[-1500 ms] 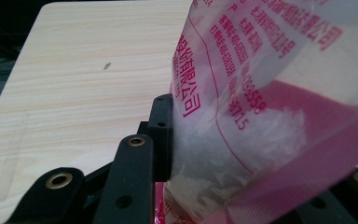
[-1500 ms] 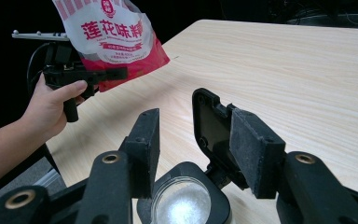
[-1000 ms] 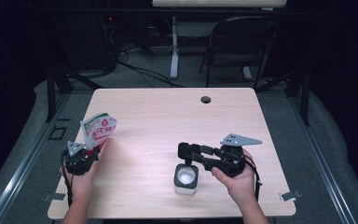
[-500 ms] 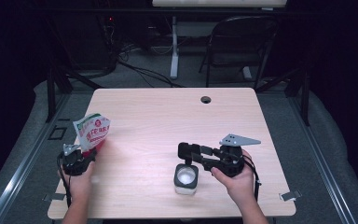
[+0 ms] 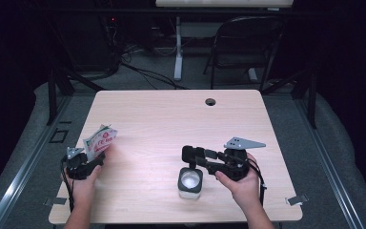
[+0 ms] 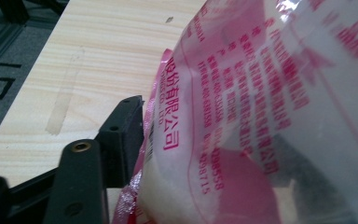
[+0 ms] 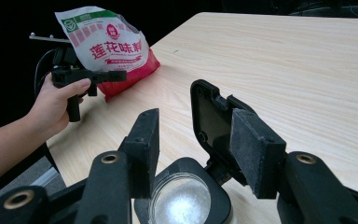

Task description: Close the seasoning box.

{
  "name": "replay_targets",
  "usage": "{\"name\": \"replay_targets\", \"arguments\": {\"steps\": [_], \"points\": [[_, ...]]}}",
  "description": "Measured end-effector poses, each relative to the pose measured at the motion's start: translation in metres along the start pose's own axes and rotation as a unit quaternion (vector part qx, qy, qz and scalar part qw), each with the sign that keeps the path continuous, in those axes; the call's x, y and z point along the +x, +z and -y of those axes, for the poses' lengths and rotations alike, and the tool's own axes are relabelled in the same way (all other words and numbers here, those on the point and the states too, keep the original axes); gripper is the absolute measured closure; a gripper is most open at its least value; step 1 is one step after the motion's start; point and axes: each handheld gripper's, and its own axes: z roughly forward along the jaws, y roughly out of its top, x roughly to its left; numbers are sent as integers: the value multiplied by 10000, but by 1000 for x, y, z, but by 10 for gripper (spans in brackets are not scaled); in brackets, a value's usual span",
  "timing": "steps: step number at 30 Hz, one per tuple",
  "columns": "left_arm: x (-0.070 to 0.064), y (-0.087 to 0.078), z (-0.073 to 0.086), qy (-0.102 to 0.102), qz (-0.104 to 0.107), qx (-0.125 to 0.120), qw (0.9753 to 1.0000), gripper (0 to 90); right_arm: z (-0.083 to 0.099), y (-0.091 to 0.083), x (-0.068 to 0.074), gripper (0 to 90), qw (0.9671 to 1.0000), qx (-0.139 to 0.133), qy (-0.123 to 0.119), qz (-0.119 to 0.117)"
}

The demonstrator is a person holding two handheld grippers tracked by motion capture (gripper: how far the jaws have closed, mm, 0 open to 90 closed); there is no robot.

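A red-and-white seasoning bag stands tilted at the table's left edge, with my left gripper shut on its lower part. In the left gripper view the bag covers one jaw, and one black finger presses its side. A small jar with a black collar and white powder inside sits near the front, right of centre. Its flip lid stands up between the jaws of my right gripper, against the right pad, with a gap to the left jaw. The bag and the other hand appear far off.
The light wooden table has a round cable hole near its far edge. A folding chair and a desk leg with cables stand on the floor beyond the table. Metal rails run along both sides.
The bag in my left gripper swayed slightly to the left and came back. My right gripper and the jar have stayed where they were.
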Motion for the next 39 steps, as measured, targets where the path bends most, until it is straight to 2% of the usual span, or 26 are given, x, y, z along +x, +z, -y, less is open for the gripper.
{"name": "replay_targets", "arguments": {"steps": [8, 13, 14, 20, 22, 24, 26, 29, 32, 35, 39], "points": [[-15, -11, -6, 175, 200, -164, 9995, 381, 0, -1, -1, 520, 10000, 12, -18, 10], [-31, -17, -9, 535, 308, -247, 9978, 382, -1, -1, -1, 520, 10000, -4, -14, 7], [-35, -18, -9, 585, 342, -299, 9973, 381, -1, -1, -1, 520, 10000, -9, -8, 12], [-55, -23, -8, 897, 595, -210, 9940, 379, -1, -2, -2, 518, 10000, -7, -8, 19], [-63, -24, -6, 1032, 613, -251, 9924, 379, -1, -3, -2, 518, 10000, -17, -14, 21], [-69, -25, -4, 1235, 632, -204, 9901, 378, -1, -4, -2, 518, 10000, -69, 32, 28], [-75, -25, -1, 1335, 661, -152, 9887, 377, -2, -5, -3, 518, 10000, -73, 19, 50], [-82, -26, 1, 1454, 760, -132, 9864, 377, -2, -7, -4, 518, 9999, -88, 31, 72], [-87, -29, 2, 1531, 827, -128, 9847, 376, -1, -8, -6, 518, 9999, -96, 47, 75], [-90, -31, 4, 1517, 945, -104, 9838, 374, -1, -8, -6, 518, 9998, -115, 75, 113], [-95, -32, 7, 1648, 1005, -19, 9812, 371, -1, -9, -7, 518, 9998, -117, 59, 129]]}}
